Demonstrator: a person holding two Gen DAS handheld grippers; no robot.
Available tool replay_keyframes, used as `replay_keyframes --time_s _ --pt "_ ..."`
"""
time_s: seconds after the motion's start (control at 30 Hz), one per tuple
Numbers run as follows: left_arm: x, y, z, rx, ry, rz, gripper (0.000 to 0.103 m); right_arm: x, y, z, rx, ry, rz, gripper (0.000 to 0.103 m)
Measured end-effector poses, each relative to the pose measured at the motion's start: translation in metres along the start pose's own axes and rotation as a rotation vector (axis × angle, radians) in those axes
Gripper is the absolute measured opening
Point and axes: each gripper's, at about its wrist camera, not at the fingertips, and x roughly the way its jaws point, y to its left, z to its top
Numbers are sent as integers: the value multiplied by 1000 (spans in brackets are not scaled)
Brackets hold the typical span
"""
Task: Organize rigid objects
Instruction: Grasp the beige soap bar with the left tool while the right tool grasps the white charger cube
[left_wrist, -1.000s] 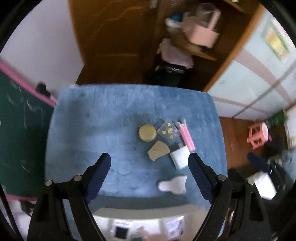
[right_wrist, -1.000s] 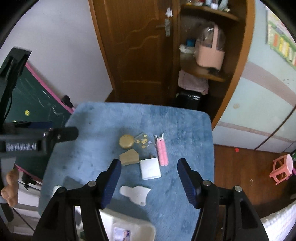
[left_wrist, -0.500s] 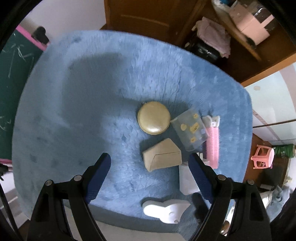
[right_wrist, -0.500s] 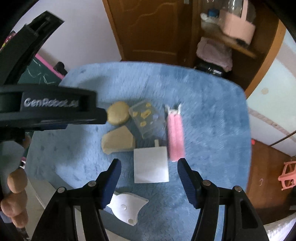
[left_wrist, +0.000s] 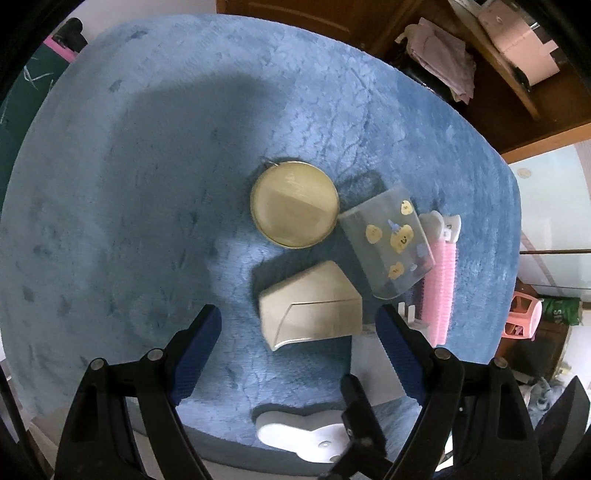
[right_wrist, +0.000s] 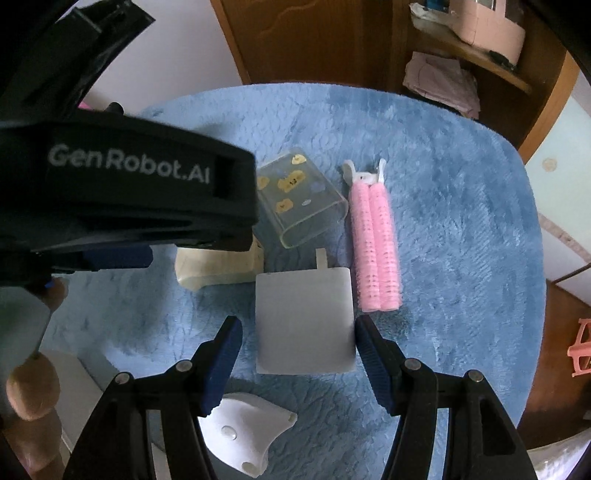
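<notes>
Several small objects lie on a blue fuzzy cloth (left_wrist: 129, 184). My left gripper (left_wrist: 298, 317) is open just above a beige house-shaped box (left_wrist: 310, 314), which sits between its fingers. A round beige tin (left_wrist: 294, 208) and a clear case with yellow stickers (left_wrist: 388, 240) lie beyond it. My right gripper (right_wrist: 298, 328) is open around a white charger block (right_wrist: 304, 319), its fingers on either side. Pink hair rollers (right_wrist: 375, 243) lie to its right. The clear case (right_wrist: 301, 195) lies behind. A white flat piece (right_wrist: 243, 432) lies near the front edge.
The left gripper's black body (right_wrist: 122, 195) fills the left of the right wrist view and hides part of the beige box (right_wrist: 218, 266). A wooden door and shelf (right_wrist: 480, 55) stand behind the table. A pink stool (left_wrist: 522, 317) stands on the floor at right.
Both grippers have dropped closer to the cloth. The left now frames the beige box, the right now frames the white charger block. Both stay open.
</notes>
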Motion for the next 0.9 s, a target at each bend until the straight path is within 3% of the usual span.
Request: replay_keyframes --time_s 0.07,0.4,0.47,0.6,0.63,0.9 --pt "2 0 -2 -4 0 -1 88 3 -2 -1 10 -3 -8 57" --pt "21 -5 -10 -63 5 54 87 -1 -9 -10 45 -21 7 56" --pt "23 -5 -10 -63 -4 73 78 -2 -10 -11 54 -23 13 56" --pt "24 -8 -9 -42 -16 82 73 0 -16 -10 60 -22 23 56" --pt "23 -8 -9 -38 -19 85 66 0 -15 -9 56 -22 20 56" --pt "22 -8 -3 15 -27 88 66 0 -18 -7 58 -22 21 56"
